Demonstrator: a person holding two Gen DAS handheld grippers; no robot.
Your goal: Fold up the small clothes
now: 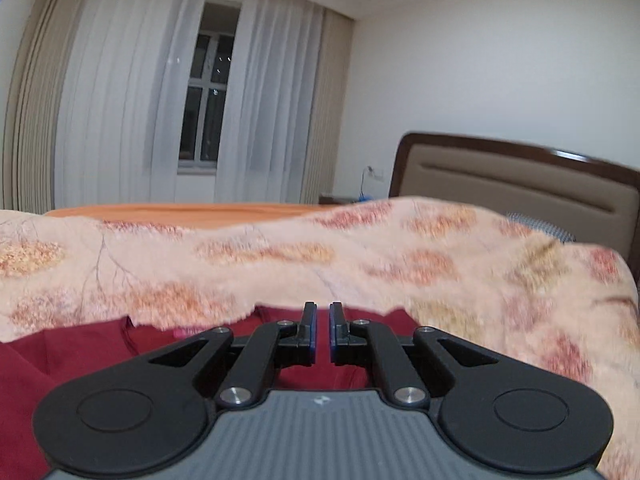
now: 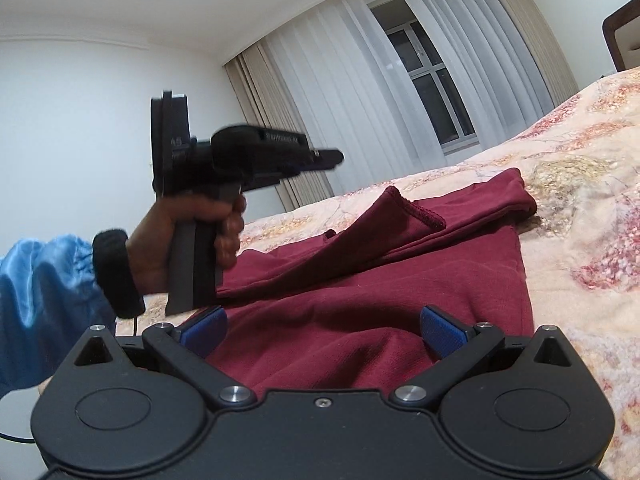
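Observation:
A dark red garment [image 2: 360, 280] lies on the floral bed cover [image 2: 580, 220], with a sleeve or leg folded across its far part [image 2: 420, 216]. My right gripper [image 2: 323, 334] is open just above the garment's near edge, with nothing between its blue pads [image 2: 442, 330]. My left gripper [image 1: 322, 334] is almost shut, with a narrow gap and nothing held. It is raised above the red garment [image 1: 80, 352]. The right wrist view shows it from the side [image 2: 328, 157], held up in the person's hand, above the garment's left part.
The floral cover [image 1: 320, 256] rises in a ridge ahead of the left gripper. A brown headboard [image 1: 520, 176] stands at the right, curtains and a window [image 1: 208, 92] behind. The person's blue sleeve [image 2: 44, 300] is at the left.

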